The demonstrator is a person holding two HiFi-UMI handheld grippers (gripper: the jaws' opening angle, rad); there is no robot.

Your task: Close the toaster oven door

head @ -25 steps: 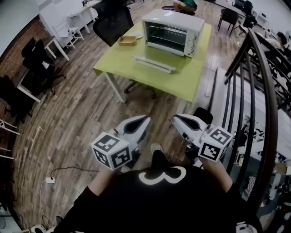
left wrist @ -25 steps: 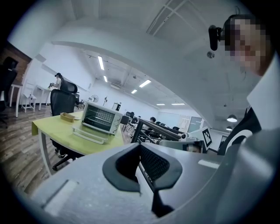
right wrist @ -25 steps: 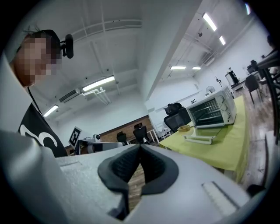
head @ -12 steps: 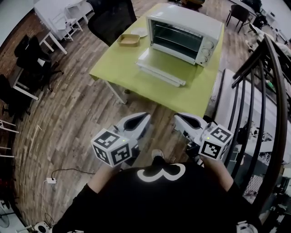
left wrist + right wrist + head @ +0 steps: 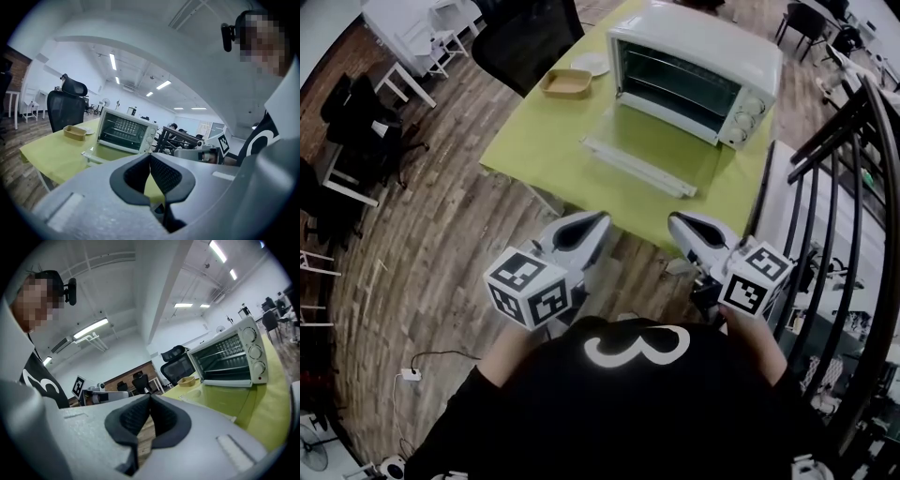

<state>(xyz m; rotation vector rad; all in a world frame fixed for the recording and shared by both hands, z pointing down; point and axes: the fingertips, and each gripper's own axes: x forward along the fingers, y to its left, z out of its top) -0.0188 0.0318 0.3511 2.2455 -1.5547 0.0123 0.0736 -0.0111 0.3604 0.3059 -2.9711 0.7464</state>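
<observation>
A white toaster oven (image 5: 698, 70) stands on the yellow-green table (image 5: 544, 141), its glass door (image 5: 652, 150) folded flat down toward me, the rack inside showing. The oven (image 5: 125, 131) is ahead in the left gripper view, and the oven (image 5: 229, 359) sits at the right in the right gripper view. My left gripper (image 5: 592, 225) and right gripper (image 5: 680, 225) hover short of the table's near edge, side by side. Both are shut with nothing between the jaws.
A tan tray (image 5: 565, 82) and a white plate (image 5: 591, 64) lie left of the oven. A black office chair (image 5: 530, 37) stands behind the table. A dark stair railing (image 5: 853, 187) runs along the right. Wooden floor with desks and chairs lies to the left.
The table and oven have drawn nearer and larger in the head view. Both grippers have come forward with me and now reach almost to the table's near edge.
</observation>
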